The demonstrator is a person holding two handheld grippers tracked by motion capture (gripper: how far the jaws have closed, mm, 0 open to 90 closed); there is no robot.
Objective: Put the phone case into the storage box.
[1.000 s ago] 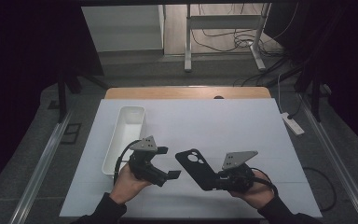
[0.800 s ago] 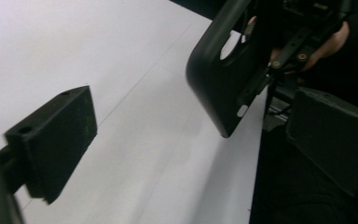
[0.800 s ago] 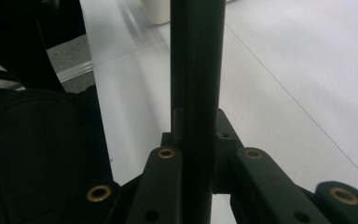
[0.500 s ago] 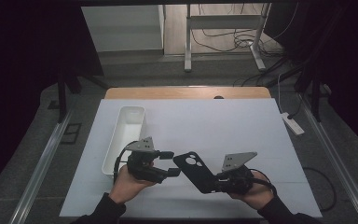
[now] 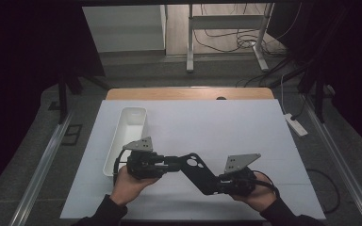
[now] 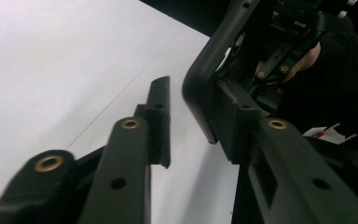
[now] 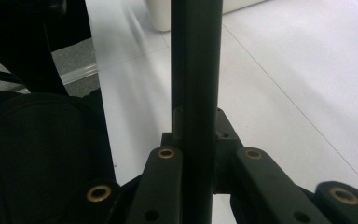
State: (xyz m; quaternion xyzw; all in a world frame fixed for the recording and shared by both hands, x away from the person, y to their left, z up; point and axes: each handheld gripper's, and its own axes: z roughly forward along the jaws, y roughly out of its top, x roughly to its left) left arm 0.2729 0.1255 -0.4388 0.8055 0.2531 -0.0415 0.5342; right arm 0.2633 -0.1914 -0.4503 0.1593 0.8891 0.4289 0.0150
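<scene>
The black phone case is clamped by the right gripper; the left gripper, jaws just closing, is not yet gripping its far end; a firm pinch is needed next.

Black phone case, two grippers holding

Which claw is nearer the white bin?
Left. The left claw sits right beside the white bin; the right claw, gripping the black phone case, lies farther across the table.
</scene>
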